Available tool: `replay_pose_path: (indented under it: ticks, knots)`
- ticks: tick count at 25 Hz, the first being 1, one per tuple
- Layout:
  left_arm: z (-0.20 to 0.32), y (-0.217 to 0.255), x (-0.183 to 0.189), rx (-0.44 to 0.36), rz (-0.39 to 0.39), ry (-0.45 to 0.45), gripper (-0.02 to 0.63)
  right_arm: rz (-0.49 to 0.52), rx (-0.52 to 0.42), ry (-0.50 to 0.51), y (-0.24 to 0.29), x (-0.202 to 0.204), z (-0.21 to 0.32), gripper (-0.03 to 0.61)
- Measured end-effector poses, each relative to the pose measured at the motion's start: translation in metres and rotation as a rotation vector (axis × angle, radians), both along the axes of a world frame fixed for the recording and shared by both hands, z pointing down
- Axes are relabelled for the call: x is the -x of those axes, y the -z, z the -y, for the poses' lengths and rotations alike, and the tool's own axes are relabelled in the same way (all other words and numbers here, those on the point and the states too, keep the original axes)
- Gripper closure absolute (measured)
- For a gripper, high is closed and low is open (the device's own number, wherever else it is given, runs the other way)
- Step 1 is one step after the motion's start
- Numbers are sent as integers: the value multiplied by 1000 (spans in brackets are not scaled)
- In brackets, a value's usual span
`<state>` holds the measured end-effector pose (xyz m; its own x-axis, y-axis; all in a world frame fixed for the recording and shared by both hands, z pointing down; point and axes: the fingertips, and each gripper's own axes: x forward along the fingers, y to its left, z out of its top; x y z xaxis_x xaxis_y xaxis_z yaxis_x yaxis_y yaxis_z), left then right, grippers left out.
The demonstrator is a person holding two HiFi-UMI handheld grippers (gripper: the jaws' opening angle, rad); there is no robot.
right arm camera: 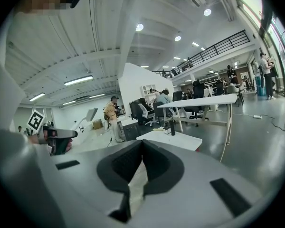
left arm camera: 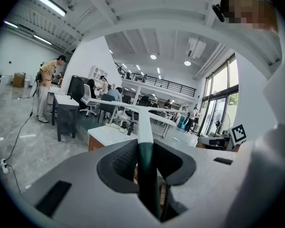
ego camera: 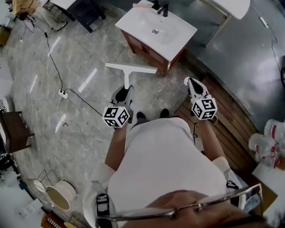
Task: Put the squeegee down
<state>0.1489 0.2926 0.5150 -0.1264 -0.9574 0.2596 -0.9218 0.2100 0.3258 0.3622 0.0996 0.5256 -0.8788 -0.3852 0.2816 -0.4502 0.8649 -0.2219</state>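
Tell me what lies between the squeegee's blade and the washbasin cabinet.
Nothing stands there. In the head view, only bare floor shows between the squeegee and the washbasin cabinet.

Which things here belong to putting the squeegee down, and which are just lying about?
Job in hand:
- squeegee, clamped in the left gripper
- washbasin counter straight ahead, possibly where it gets set down

Lying about:
- power strip on the floor
- white bucket
- wrapped bottle packs
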Motion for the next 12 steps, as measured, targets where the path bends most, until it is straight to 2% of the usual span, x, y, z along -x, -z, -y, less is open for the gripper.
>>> replay_pose_path:
  ticks: [12]
  knots:
    - [16,-7,-21,24,-7,20,520,-15,43,38,-25,-6,12,574]
